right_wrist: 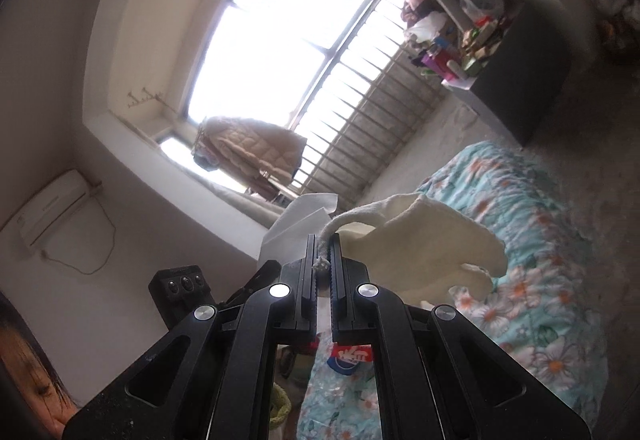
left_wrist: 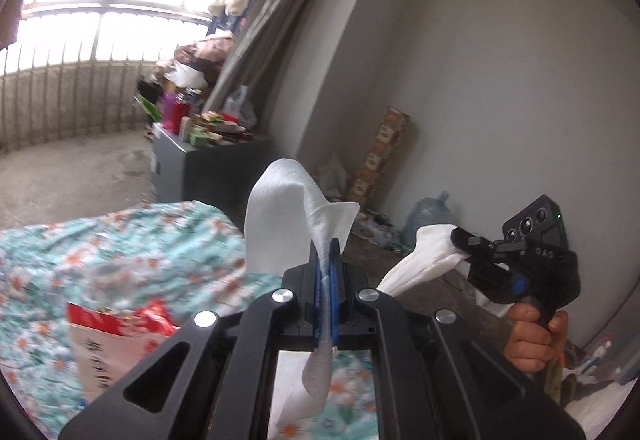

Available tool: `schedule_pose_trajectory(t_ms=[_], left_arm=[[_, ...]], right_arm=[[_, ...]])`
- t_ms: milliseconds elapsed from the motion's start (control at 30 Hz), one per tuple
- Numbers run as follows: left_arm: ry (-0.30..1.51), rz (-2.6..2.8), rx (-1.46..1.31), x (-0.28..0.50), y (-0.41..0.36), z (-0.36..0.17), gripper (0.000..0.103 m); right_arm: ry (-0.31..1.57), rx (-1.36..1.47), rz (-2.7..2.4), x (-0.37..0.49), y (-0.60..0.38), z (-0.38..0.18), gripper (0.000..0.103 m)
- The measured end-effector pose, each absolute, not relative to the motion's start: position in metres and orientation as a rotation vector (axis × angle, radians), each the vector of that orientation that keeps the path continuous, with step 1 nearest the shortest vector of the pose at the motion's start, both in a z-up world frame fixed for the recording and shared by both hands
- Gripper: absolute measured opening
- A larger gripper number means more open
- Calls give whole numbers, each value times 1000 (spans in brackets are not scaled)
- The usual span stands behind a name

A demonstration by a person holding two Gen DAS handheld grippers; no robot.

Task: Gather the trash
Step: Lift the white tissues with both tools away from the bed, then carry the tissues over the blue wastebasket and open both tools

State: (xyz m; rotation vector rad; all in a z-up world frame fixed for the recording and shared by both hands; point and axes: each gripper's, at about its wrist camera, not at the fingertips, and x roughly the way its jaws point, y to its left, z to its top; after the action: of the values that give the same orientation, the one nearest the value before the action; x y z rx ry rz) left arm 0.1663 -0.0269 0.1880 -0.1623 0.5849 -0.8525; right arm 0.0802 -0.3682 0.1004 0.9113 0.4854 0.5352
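My left gripper is shut on a white paper tissue. The sheet stands up above the blue pads, and a strip of it hangs down behind them. To its right, a hand holds my right gripper, which pinches a second crumpled white tissue. In the right wrist view, the right gripper is shut on that cream-white tissue, which droops to the right. The left gripper and its tissue show just to the left. Both grippers are lifted above the bed.
Below lies a bed with a turquoise floral cover and a red and white bag on it. A grey cabinet piled with clutter stands beyond the bed. A water jug and a tall box stand by the wall. A railed window lies ahead.
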Motion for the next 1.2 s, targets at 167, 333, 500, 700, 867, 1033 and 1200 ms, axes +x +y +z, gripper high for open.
schedule_pose_trajectory(t_ms=[167, 333, 500, 700, 867, 1033, 1200], left_arm=[[676, -956, -135, 165, -89, 164, 3], [769, -1031, -48, 164, -164, 136, 3], [853, -1090, 66, 161, -237, 105, 3], [938, -1124, 188, 162, -325, 58, 3], [1061, -1149, 280, 169, -402, -4, 3], [1179, -1127, 372, 181, -465, -72, 3], [1243, -1058, 392, 199, -501, -123, 11]], right_arm=[[458, 969, 397, 46, -419, 85, 4], [444, 1002, 198, 14, -466, 59, 4], [446, 1045, 52, -6, -503, 29, 4], [470, 1135, -63, -6, -545, -22, 4], [526, 1197, -163, 4, -581, -75, 4], [567, 1318, -212, 20, -614, -135, 4], [587, 1451, -290, 29, -647, -195, 12]])
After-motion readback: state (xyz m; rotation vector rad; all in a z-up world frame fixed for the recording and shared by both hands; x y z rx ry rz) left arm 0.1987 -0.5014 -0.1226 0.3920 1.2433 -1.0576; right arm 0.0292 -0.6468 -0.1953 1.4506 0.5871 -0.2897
